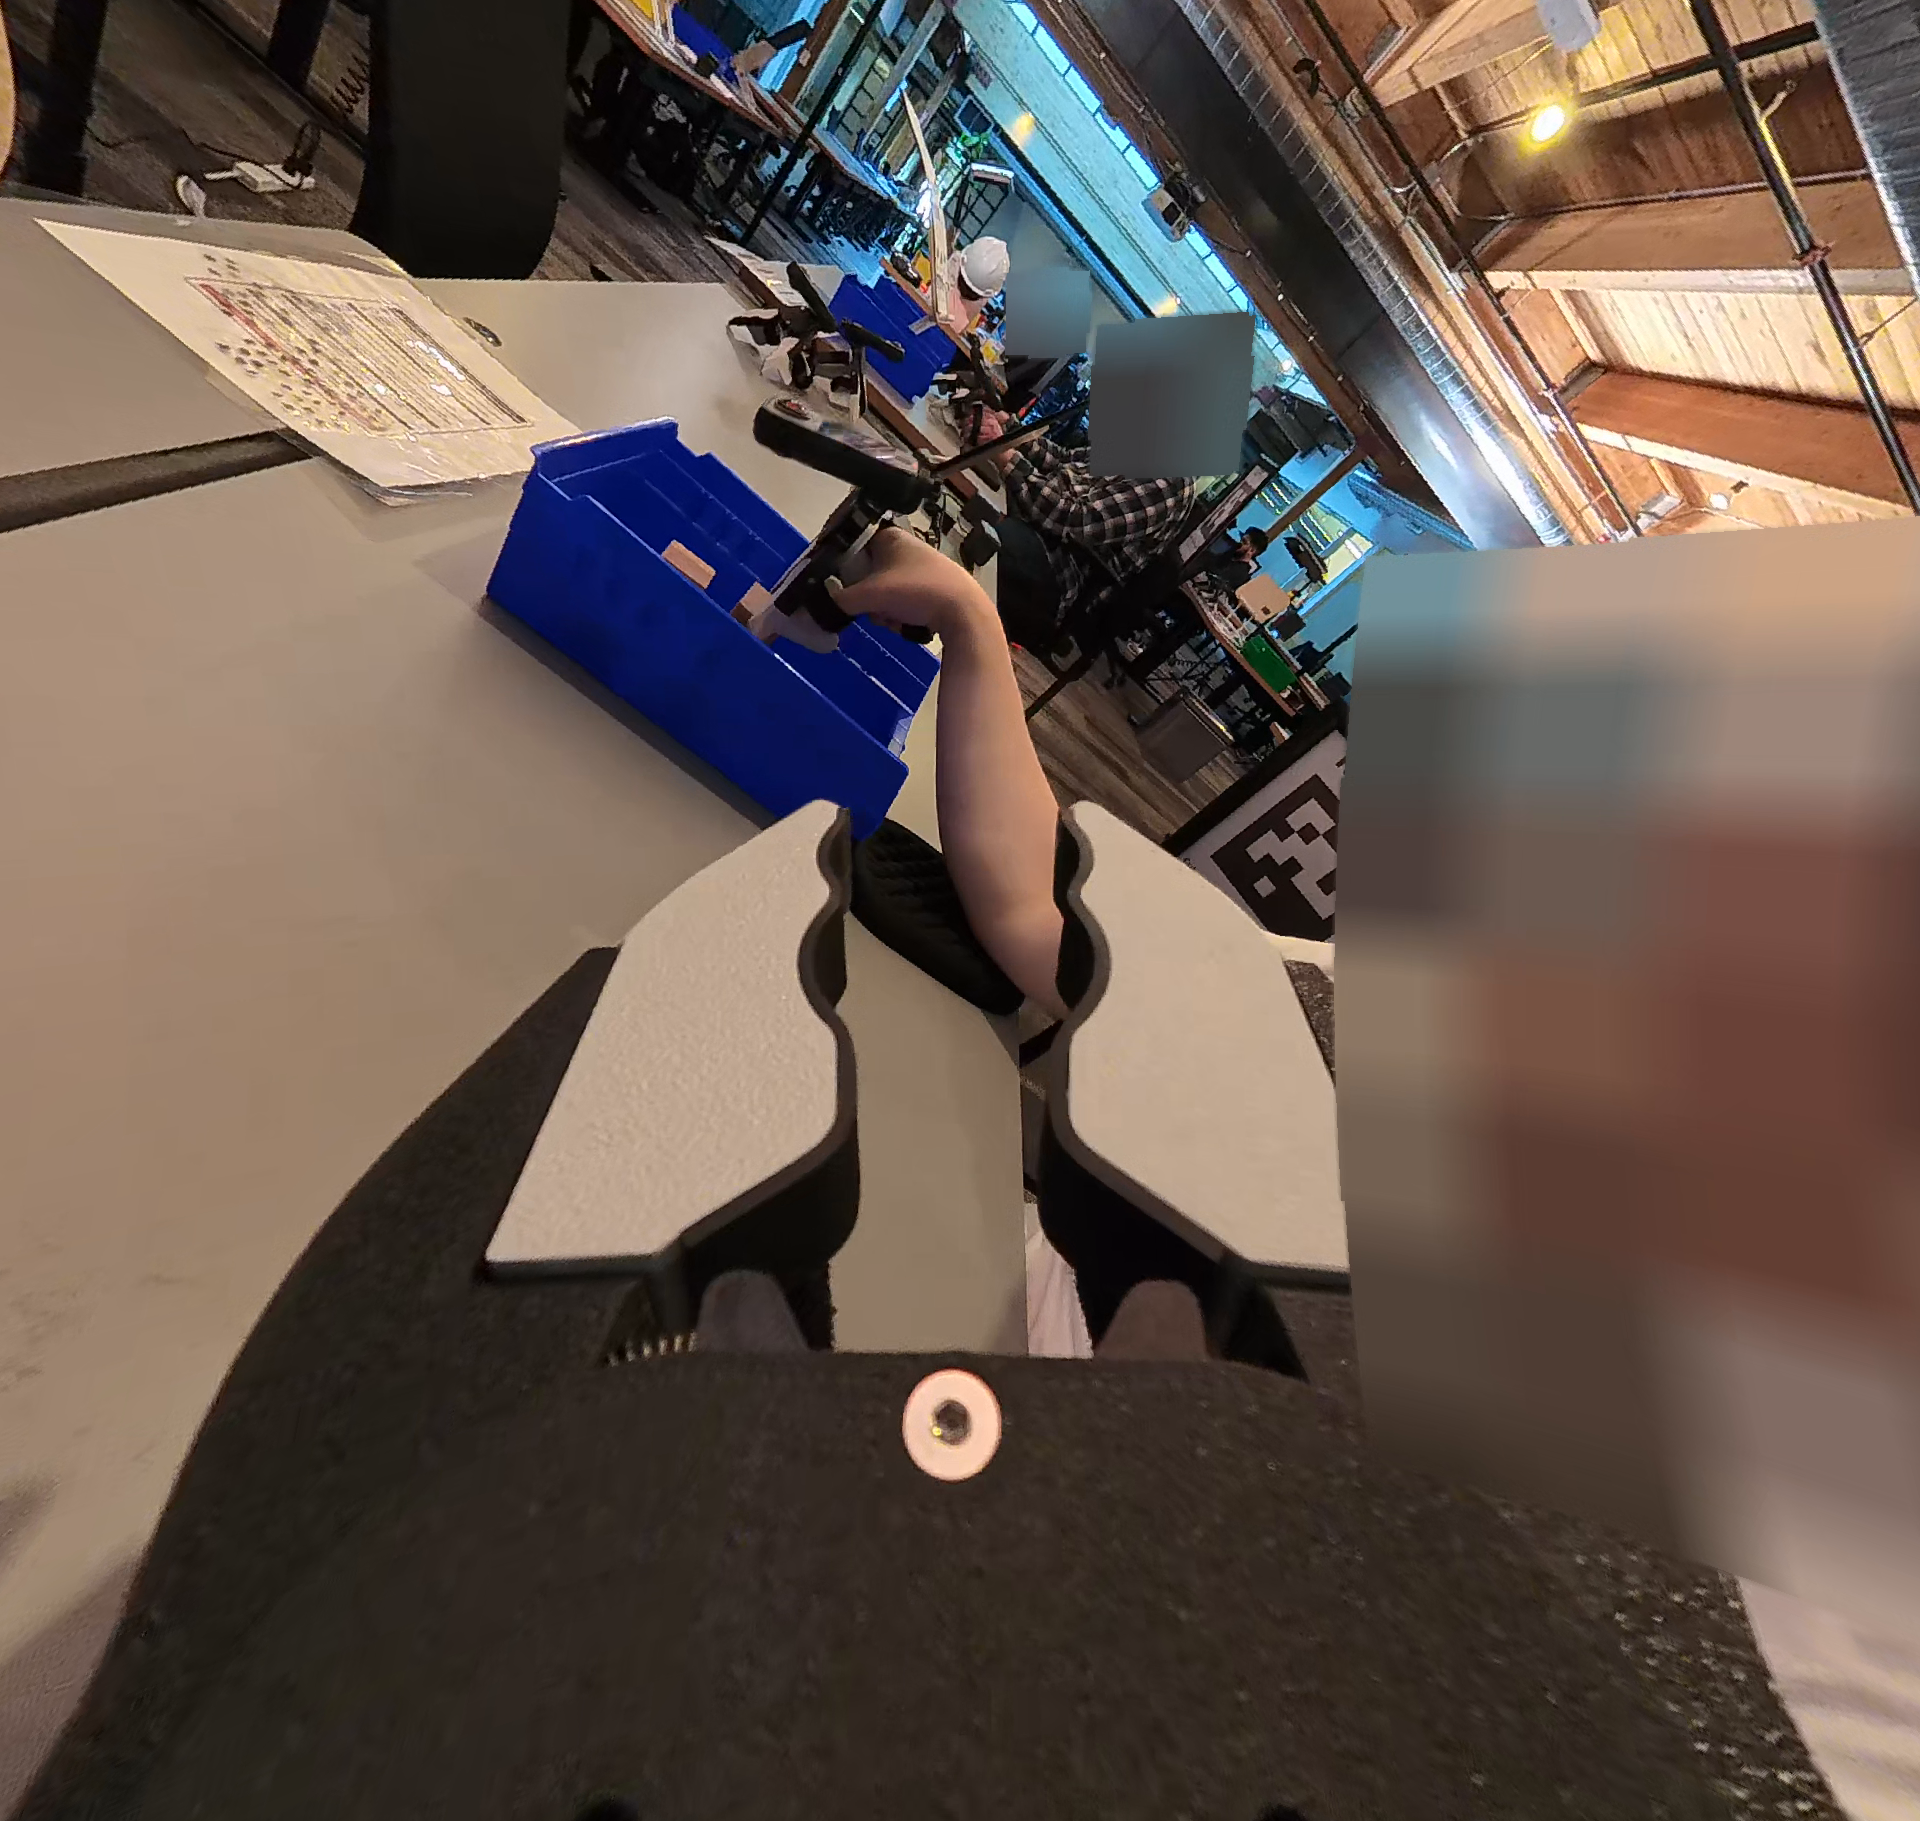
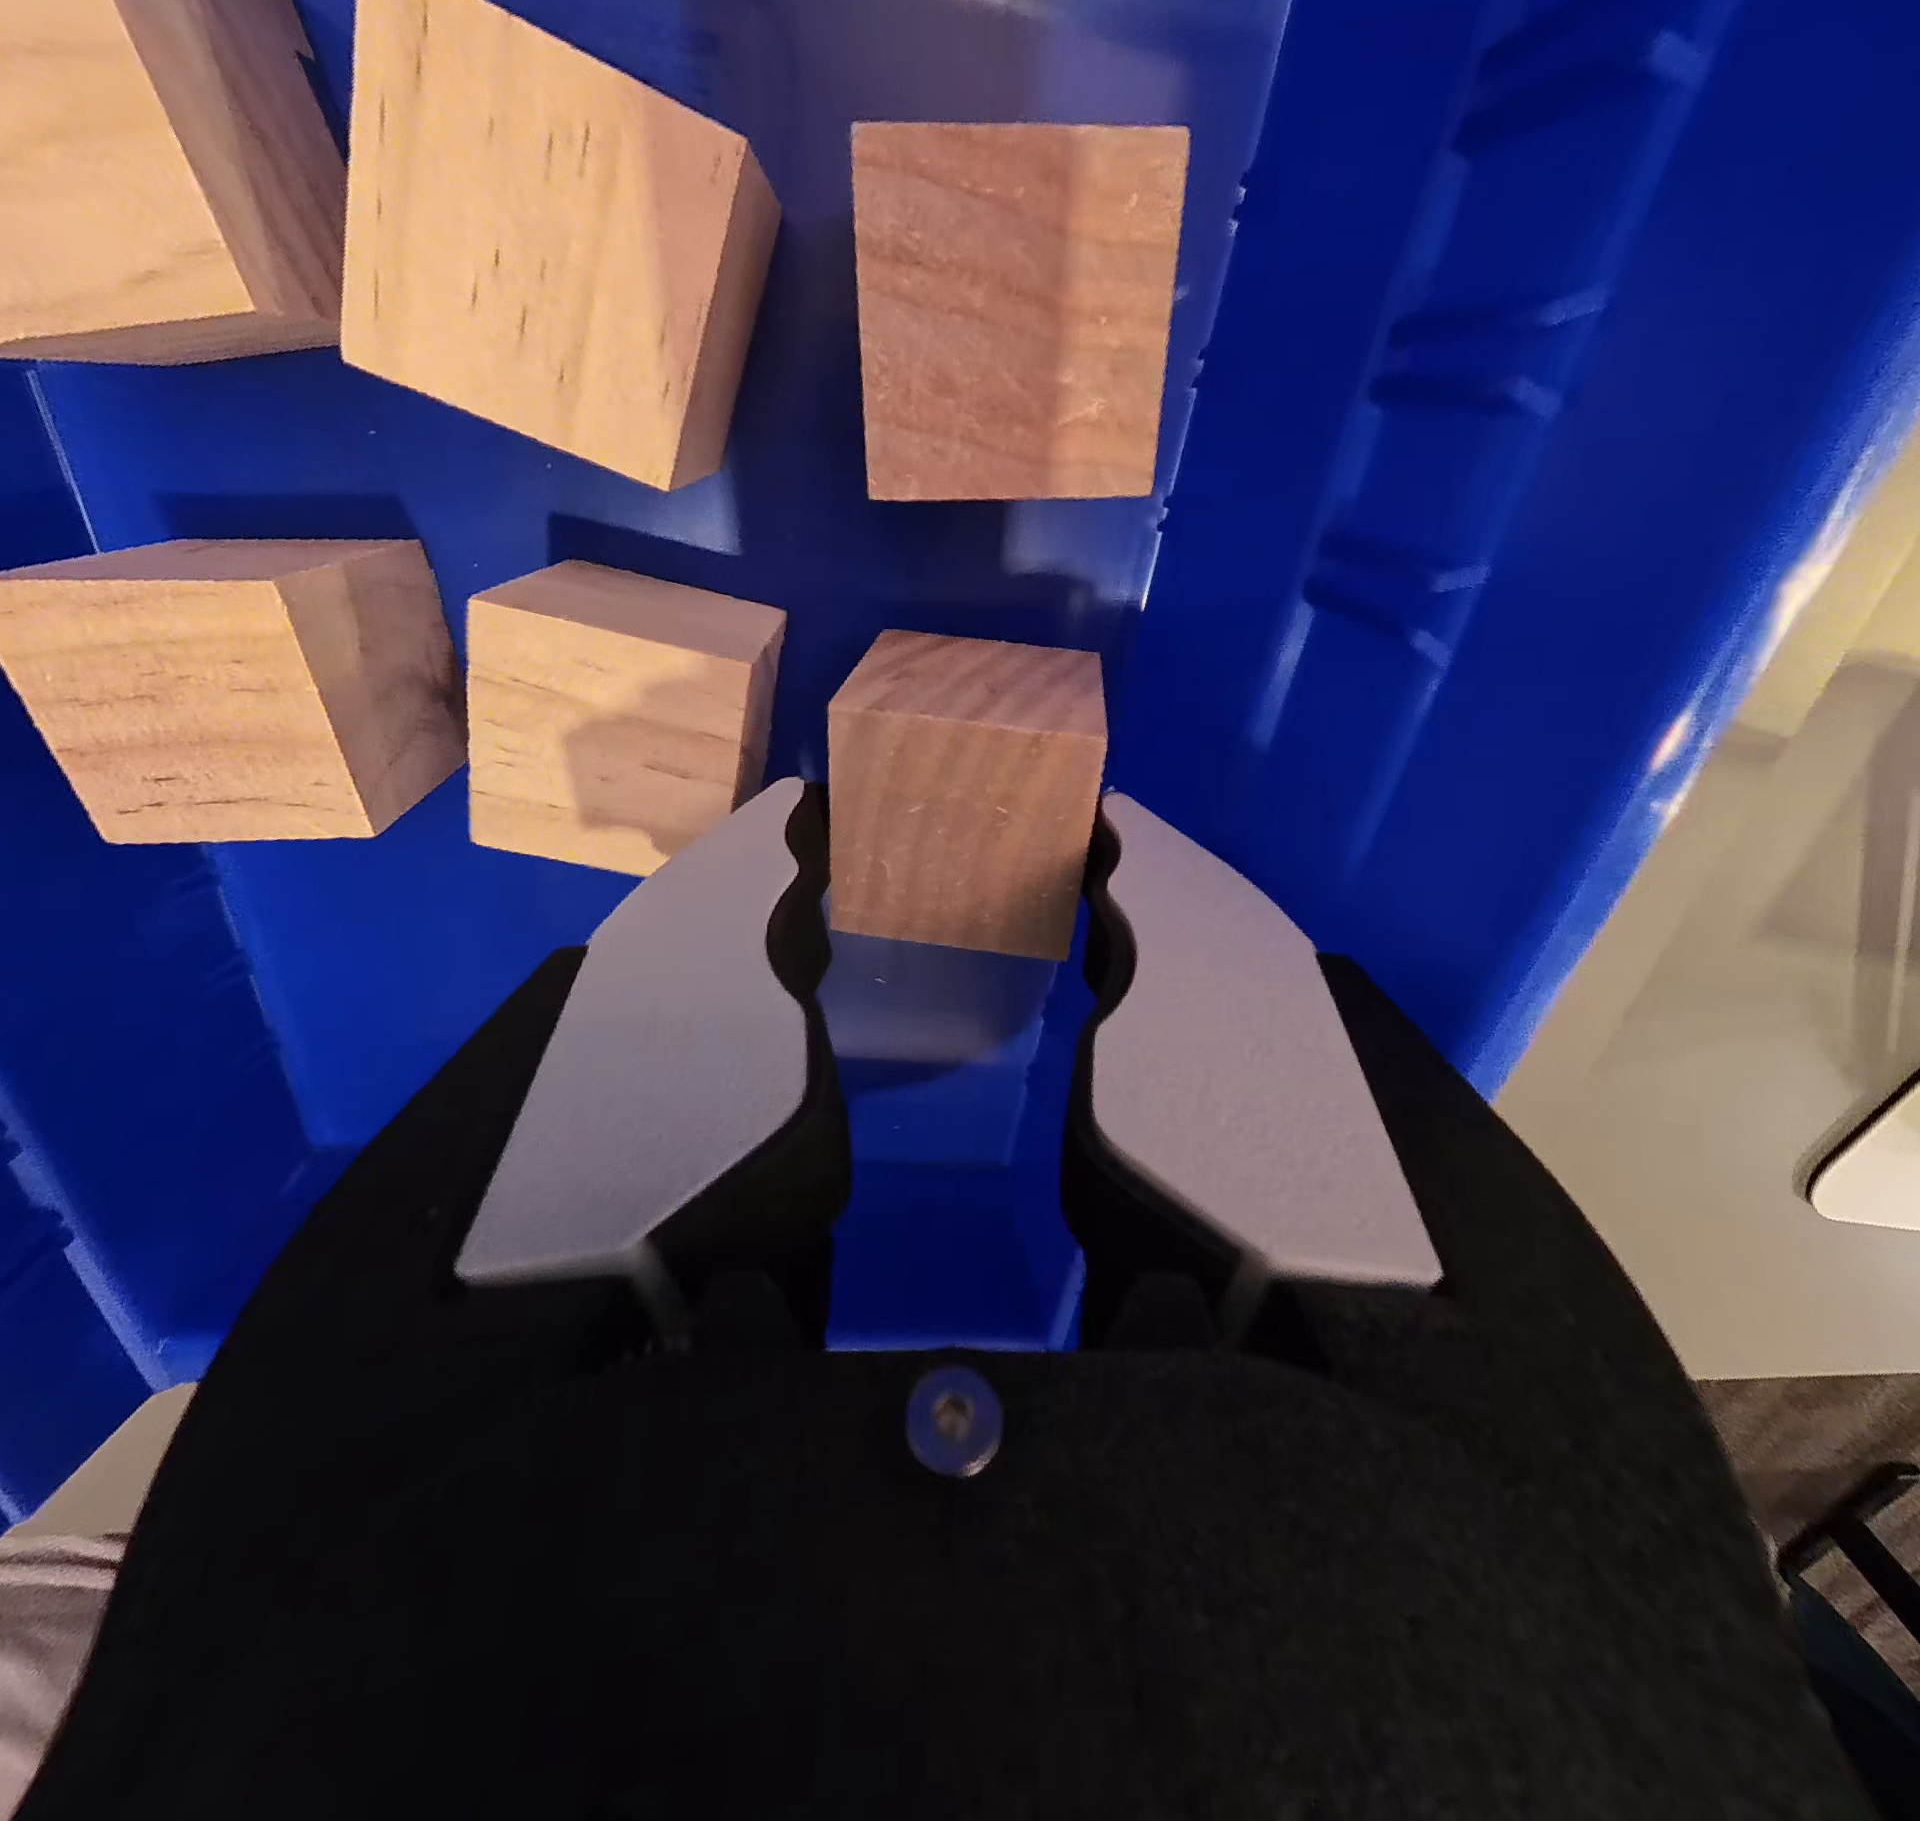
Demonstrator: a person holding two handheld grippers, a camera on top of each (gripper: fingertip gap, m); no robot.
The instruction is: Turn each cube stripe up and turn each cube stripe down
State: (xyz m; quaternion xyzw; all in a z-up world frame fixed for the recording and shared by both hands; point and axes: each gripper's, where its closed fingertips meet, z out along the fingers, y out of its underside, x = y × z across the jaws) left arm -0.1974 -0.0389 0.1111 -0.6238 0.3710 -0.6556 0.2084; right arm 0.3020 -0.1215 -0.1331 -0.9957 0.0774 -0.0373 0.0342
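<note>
Six wooden cubes (image 2: 964, 795) lie in one blue bin (image 2: 1403, 524), with two hand-held grippers (image 2: 954, 805) and one printed sheet (image 1: 343, 369).

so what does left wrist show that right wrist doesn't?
Left wrist only: the left gripper open and empty above the grey table, a printed sheet, the person's forearm, and the workshop behind.

Right wrist only: six wooden cubes, with the right gripper's fingers around the nearest dark cube. No stripe shows on any visible face.

Both: the blue bin, the right gripper in it, and cubes inside.
</note>
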